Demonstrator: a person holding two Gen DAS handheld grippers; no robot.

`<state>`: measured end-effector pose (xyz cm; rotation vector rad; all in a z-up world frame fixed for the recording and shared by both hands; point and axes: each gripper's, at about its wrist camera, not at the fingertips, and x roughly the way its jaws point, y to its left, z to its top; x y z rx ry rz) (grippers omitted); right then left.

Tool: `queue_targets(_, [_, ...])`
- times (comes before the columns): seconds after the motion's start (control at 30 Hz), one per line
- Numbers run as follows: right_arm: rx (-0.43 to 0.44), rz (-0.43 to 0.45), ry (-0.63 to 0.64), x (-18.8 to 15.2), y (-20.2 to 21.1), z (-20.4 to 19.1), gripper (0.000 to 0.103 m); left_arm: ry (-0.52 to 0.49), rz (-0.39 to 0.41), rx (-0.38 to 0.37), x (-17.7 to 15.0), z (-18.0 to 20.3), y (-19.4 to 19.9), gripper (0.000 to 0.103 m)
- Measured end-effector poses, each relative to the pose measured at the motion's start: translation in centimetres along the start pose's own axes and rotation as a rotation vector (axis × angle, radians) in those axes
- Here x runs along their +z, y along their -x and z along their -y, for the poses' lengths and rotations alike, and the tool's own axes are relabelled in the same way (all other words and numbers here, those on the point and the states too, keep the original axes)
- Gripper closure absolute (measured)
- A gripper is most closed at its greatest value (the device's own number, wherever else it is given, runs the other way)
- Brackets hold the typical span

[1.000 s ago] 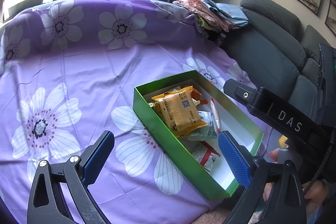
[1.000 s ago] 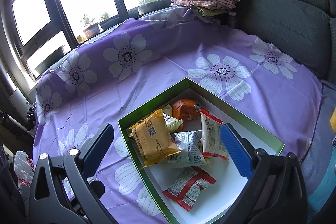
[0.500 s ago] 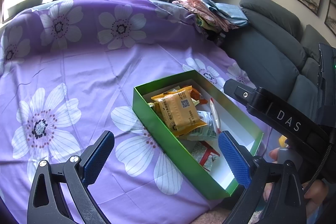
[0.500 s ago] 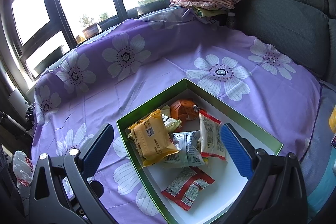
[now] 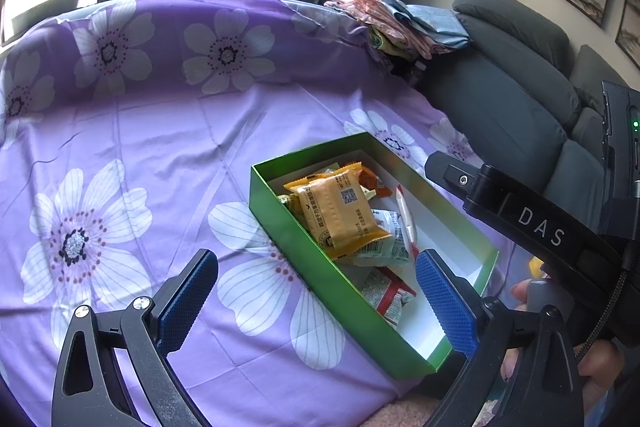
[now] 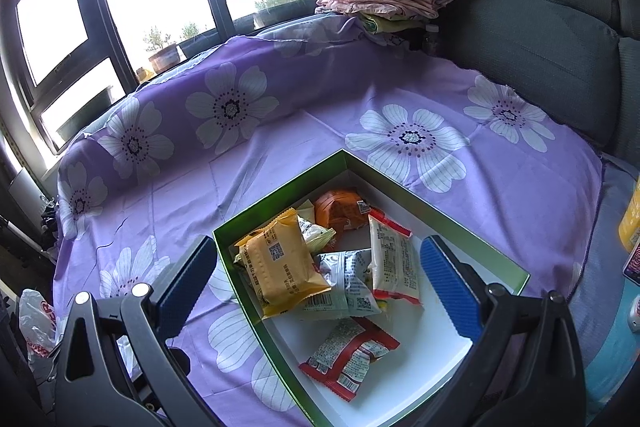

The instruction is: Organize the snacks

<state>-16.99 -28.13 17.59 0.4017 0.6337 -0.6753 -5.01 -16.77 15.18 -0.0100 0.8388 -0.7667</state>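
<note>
**Little has shifted; snacks sit in the box**

Over the last second, almost nothing moved. The left tool point(image 5: 316, 303) hangs wide open and empty above the purple cloth point(image 5: 140, 131). The snack packets point(image 6: 320, 267) lie heaped in the green box point(image 6: 280, 183). The right tool point(image 6: 318, 281), likewise open and empty, hovers over them. No stray packets show, though the cloth's edges are dim.

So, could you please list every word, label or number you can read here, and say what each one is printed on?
"DAS": white letters on the black arm of the right claw, seen from the left wrist view.
Yellow snack packet: a QR code and printed characters, too small to read.
Silver packet and red packet: barcodes and fine print, unreadable.
Nothing else is legible.
</note>
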Motion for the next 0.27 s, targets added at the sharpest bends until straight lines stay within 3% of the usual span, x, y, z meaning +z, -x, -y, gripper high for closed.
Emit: queue_targets(0.27, [-0.007,-0.001,0.003,-0.01,-0.02,0.0,0.001,-0.001,-0.001,-0.003,-0.1,-0.09,0.01,0.004])
